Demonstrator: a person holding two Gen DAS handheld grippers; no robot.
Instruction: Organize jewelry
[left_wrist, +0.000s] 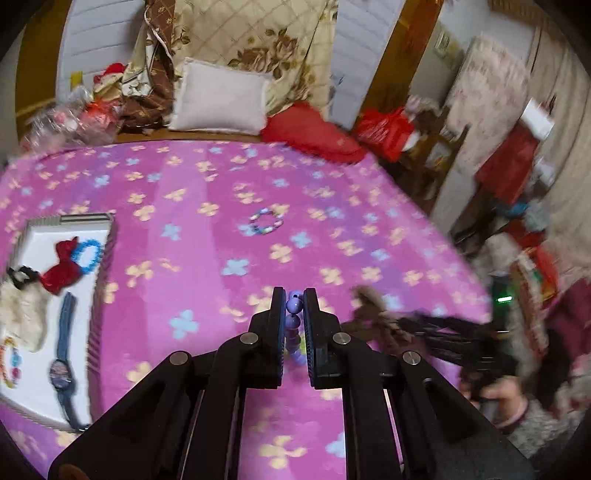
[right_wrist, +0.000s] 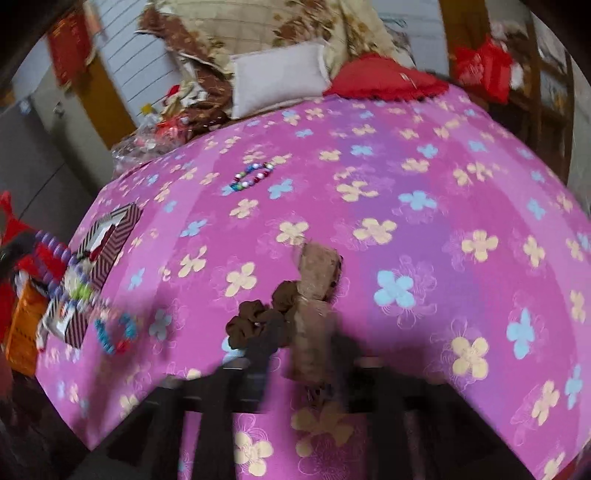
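Observation:
My left gripper (left_wrist: 294, 295) is shut on a string of purple beads (left_wrist: 294, 306), held above the pink flowered bedspread (left_wrist: 207, 177). A patterned tray (left_wrist: 107, 236) at the left holds a red bow (left_wrist: 61, 269), a blue ring (left_wrist: 88, 254) and a blue watch (left_wrist: 62, 369). A multicoloured bead bracelet (left_wrist: 266, 221) lies loose mid-bed, also visible in the right wrist view as the bracelet (right_wrist: 253, 175). My right gripper (right_wrist: 306, 343) is blurred, its fingers apart. A brown furry hair piece (right_wrist: 317, 266) with a brown scrunchie (right_wrist: 255, 321) sits between them, with no clear contact.
A white pillow (left_wrist: 221, 99), a red cushion (left_wrist: 310, 129) and a folded floral quilt (left_wrist: 258, 40) line the far side of the bed. Red bags and clutter (left_wrist: 384, 129) stand past the bed's right edge. A person's hand (left_wrist: 506, 395) holds the right gripper.

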